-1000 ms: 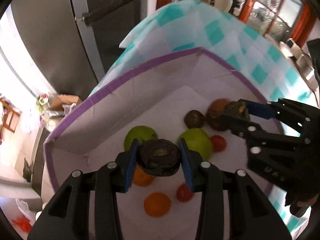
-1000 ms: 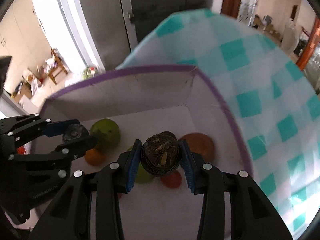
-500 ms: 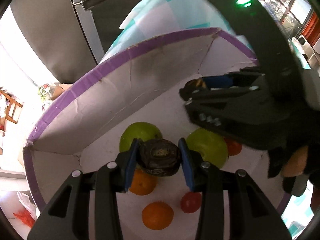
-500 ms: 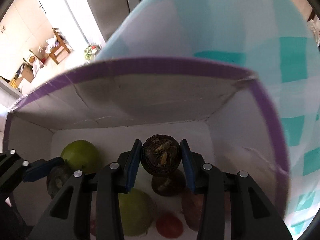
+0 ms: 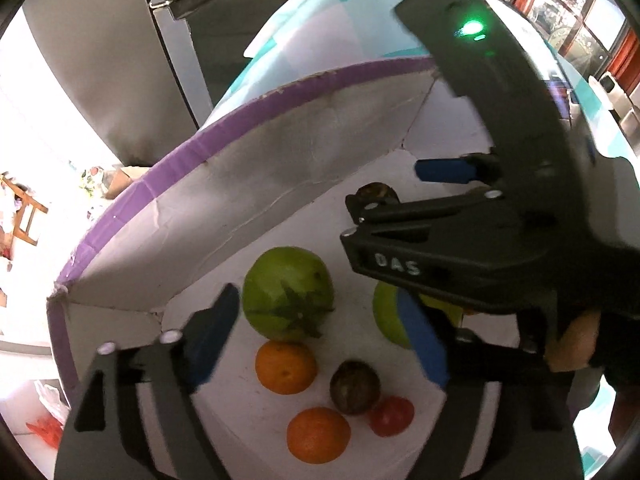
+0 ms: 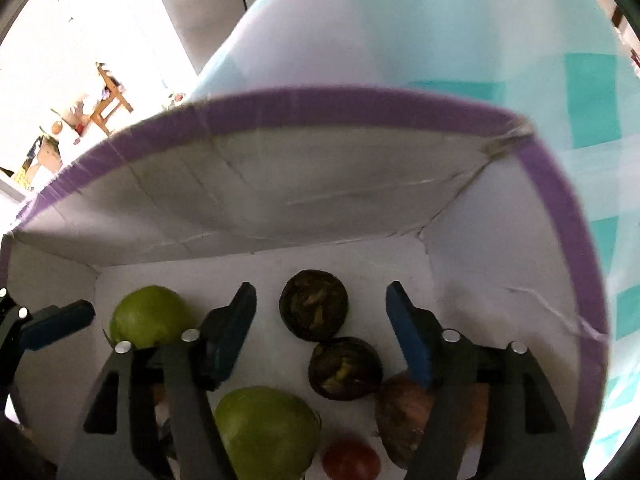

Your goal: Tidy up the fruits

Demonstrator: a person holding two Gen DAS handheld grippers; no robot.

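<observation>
Both jaws are opening, nothing between them: the left hand-held gripper (image 5: 320, 336) and right hand-held gripper (image 6: 320, 328) hang over fruit on the floor of the box (image 6: 360, 108). The dark round fruit (image 6: 314, 310) at frame centre could roll against its neighbour.

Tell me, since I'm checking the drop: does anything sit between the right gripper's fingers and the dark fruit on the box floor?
Nothing visible does. The right gripper is opening over the upper dark fruit, which lies free on the box floor between the parted pads.

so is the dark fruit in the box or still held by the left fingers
In the box. The dark fruit lies on the box floor beside an orange; the left gripper is opening, nothing between its fingers.
</observation>
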